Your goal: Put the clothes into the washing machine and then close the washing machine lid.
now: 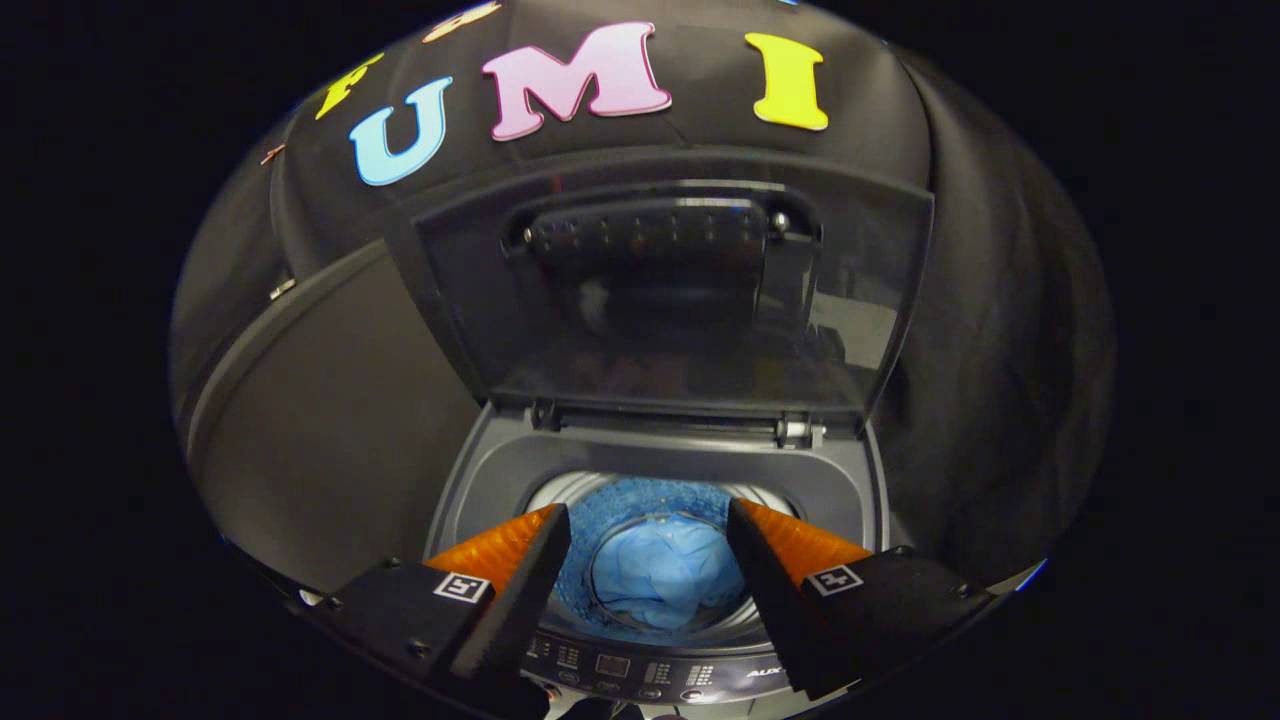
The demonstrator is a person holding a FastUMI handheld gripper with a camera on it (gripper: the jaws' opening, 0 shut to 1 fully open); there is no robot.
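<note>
From where I stand, the tool [648, 545] hangs over the open top of the washing machine [470, 480], its two fingers spread wide apart with nothing between them. Down in the drum [600, 510], seen through the gap between the fingers, lies the blue cloth [655, 580], bunched at the bottom and well clear of the tool. So the clothes look to be in, and what remains, as I judge it, is the lid [680, 300], which stands upright on its hinges at the back edge of the machine, its handle recess [650, 235] facing forward.

The trouble I would watch for is all in that lid. It sits beyond and above the fingers, so the tool has to rise and reach back; if it goes straight forward from here, a finger could knock the lid's lower part near the hinges and push nothing down. If a finger hooks only the lid's top edge lightly, it may slip off, and the lid could drop hard on its own and bang shut, or catch the tool under it if the tool is slow to clear the opening. The control panel [620, 670] lies at the front edge, just under the fingers; a low pass there could press a button by accident. I cannot tell whether any cloth hangs near the drum's rim to foul the closing.
</note>
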